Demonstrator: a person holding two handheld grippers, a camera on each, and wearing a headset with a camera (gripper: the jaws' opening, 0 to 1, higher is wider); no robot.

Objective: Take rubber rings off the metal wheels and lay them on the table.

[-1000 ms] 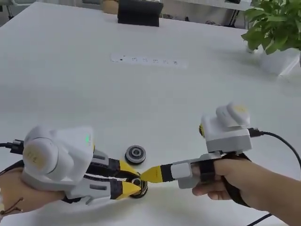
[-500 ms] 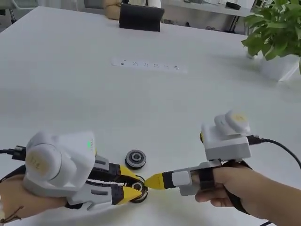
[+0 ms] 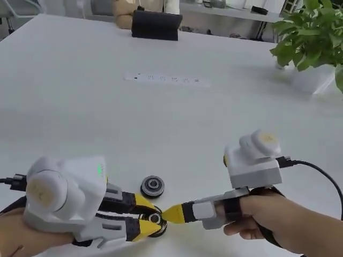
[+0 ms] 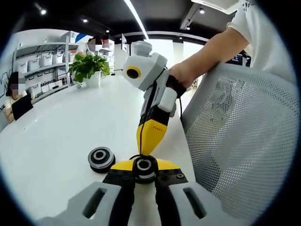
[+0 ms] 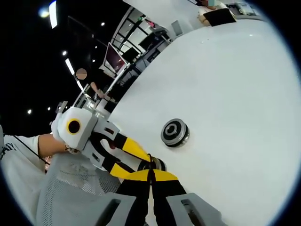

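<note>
Nearest, the left gripper [image 3: 157, 217] is clenched on a metal wheel [image 4: 145, 167] low over the white table [image 3: 80, 107], the right gripper [image 3: 167, 214] meets that wheel's rim with jaws pressed together, though I cannot tell whether they nip its rubber ring, a second wheel [image 3: 153, 186] lies just beyond, and a power strip [image 3: 166, 79] lies farther off.

Little has moved in the last 1 second. The right gripper [image 3: 165, 214], its jaws pressed together, has eased slightly nearer. Its yellow tip stood at the far right edge of the metal wheel [image 3: 155, 219] clamped in the left gripper [image 3: 155, 217], and now sits level with that wheel's hub. The downward slide of the worktop [image 3: 80, 118] in the head view is the headset's own tilt.
</note>
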